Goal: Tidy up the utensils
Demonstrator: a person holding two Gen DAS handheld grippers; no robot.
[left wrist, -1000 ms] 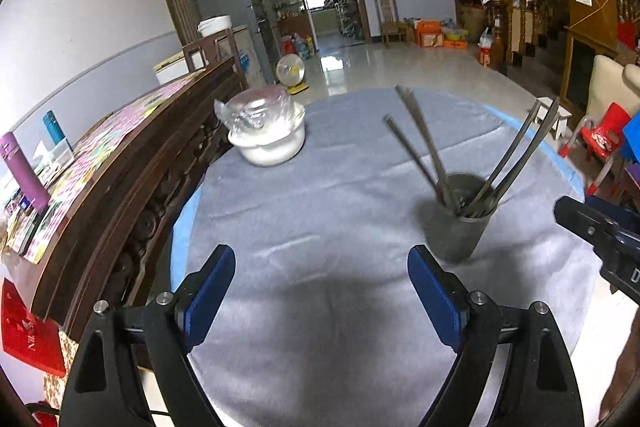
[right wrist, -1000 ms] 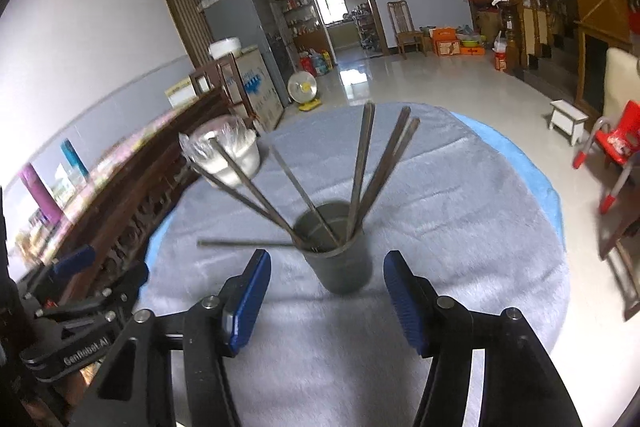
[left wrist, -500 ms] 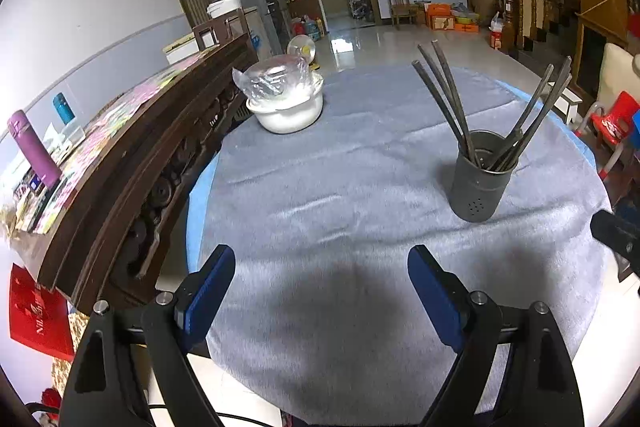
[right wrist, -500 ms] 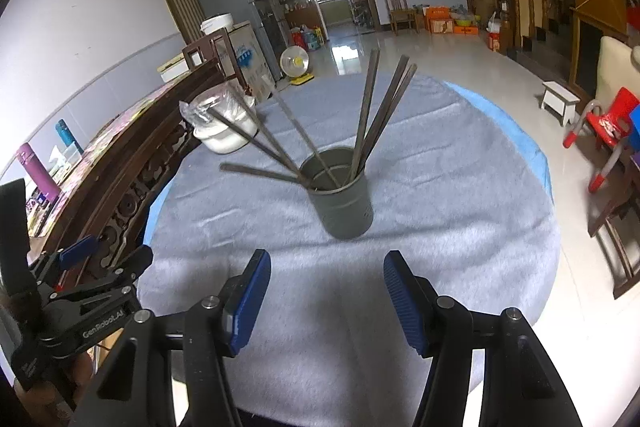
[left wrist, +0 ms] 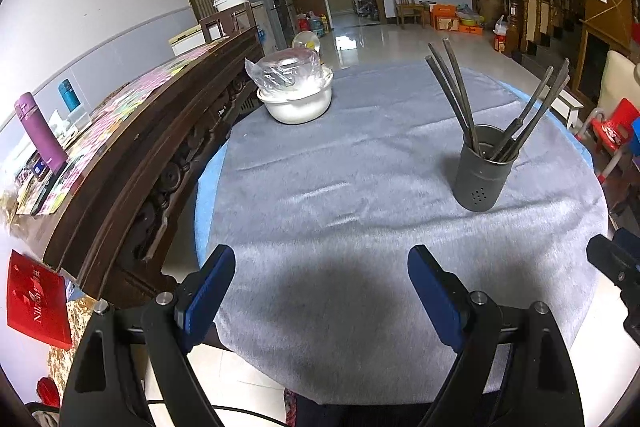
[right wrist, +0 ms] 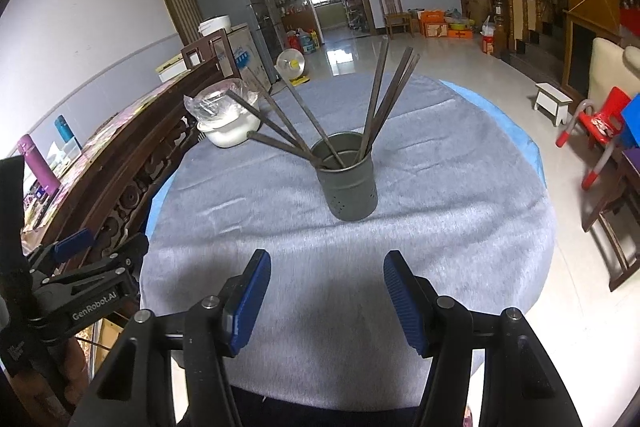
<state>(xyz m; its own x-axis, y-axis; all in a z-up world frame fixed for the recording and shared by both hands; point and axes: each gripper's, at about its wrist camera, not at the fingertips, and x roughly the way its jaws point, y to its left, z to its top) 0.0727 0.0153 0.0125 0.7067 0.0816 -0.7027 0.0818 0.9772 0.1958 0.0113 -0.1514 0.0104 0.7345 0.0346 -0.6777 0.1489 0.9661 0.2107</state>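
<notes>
both claws hang empty over the near edge of the grey-clothed desk: the left claw spread wide, the right claw about half open. the cup stands ahead of the right claw, chopsticks fanned inside. nothing lies loose; best to lift away level and avoid tipping the cup.

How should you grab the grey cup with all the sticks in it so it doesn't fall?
Probably grip the grey cup low on its round wall, coming from the near side with the right hand-held gripper, since the chopsticks fan out above the rim.
</notes>
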